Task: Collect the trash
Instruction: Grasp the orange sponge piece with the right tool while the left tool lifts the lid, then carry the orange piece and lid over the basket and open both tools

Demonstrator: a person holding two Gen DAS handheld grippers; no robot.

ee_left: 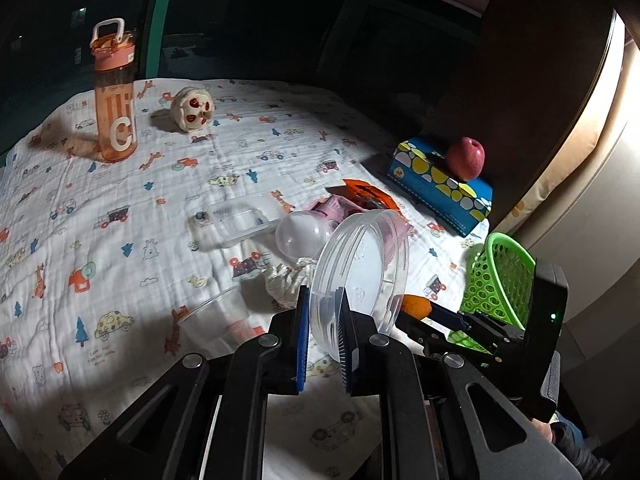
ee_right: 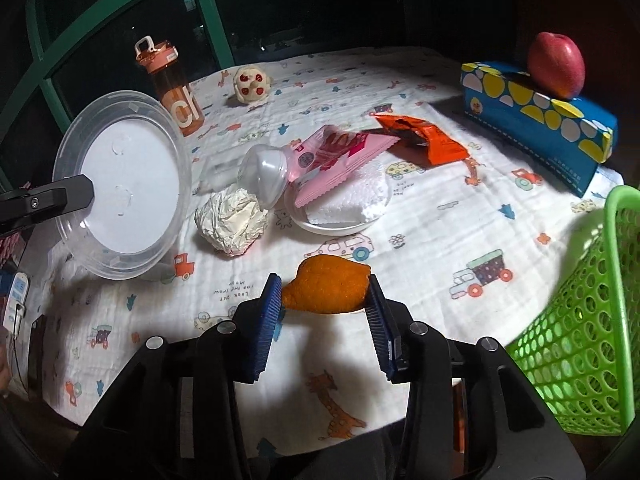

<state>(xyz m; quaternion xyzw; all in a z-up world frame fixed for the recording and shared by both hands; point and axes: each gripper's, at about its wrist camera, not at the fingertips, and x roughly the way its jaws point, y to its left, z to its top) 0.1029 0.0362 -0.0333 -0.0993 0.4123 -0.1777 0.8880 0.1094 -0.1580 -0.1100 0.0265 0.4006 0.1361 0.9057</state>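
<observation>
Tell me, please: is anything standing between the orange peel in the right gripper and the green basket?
Nothing visible does. The right gripper holds the orange peel, and only bare printed cloth lies between it and the green basket on its right.

The orange water bottle (ee_left: 114, 92) carries a big white "C". The printed cloth (ee_right: 420, 240) reads "LOOK OUT FOR THE MOON".
</observation>
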